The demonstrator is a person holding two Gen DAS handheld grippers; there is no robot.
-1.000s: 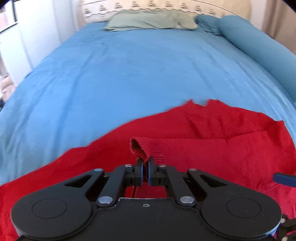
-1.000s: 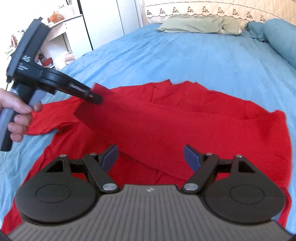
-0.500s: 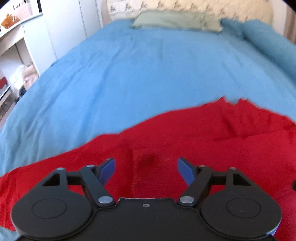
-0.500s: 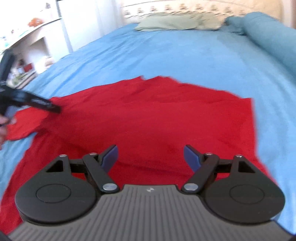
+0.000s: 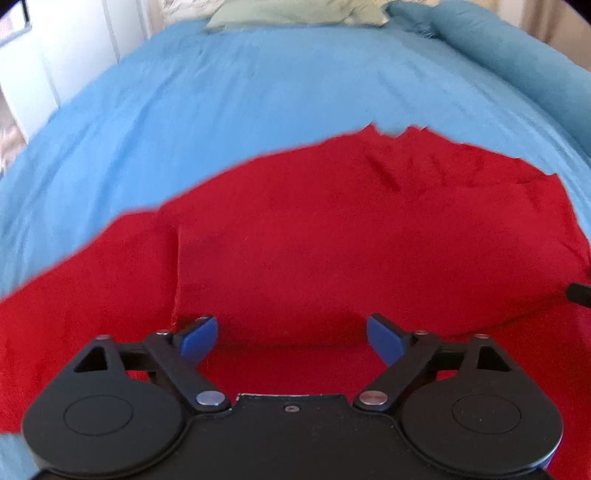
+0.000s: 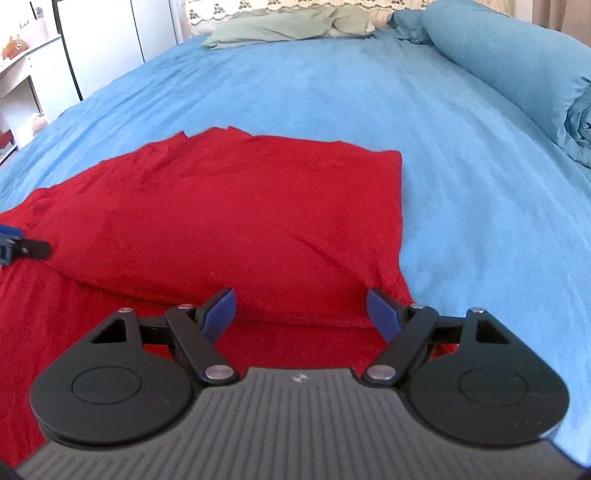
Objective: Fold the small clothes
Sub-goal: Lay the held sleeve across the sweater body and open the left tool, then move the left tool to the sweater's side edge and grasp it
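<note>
One red garment (image 6: pixel 229 206) lies on the blue bedspread (image 6: pixel 461 155), near the foot of the bed and well apart from the pillow (image 6: pixel 280 27) at the head. A panel of it is already laid over the lower layer: in the right wrist view its near fold edge runs just ahead of the fingertips, and its right side ends in a fairly straight edge against the bedspread. In the left wrist view the folded panel ends in a vertical edge just beyond the left blue pad.

The left gripper (image 5: pixel 291 336) is released, jaws spread wide, holding nothing and hovering low over the cloth. The right gripper (image 6: pixel 301 308) is likewise spread and empty, poised at the fold edge.

The step in hand looks like setting up the next fold. To do it well, each gripper should probably take one corner of the near edge, pinching all layers together so the lower one does not slide out. Both should lift evenly and carry the cloth toward the far edge, laying it down so the edges line up. The wrinkles near the far hem would be better smoothed first, or they may be trapped inside the fold.

Count: one garment, two grippers, one pillow, and one rolled blue duvet (image 6: pixel 517 70) along the bed's right side.
</note>
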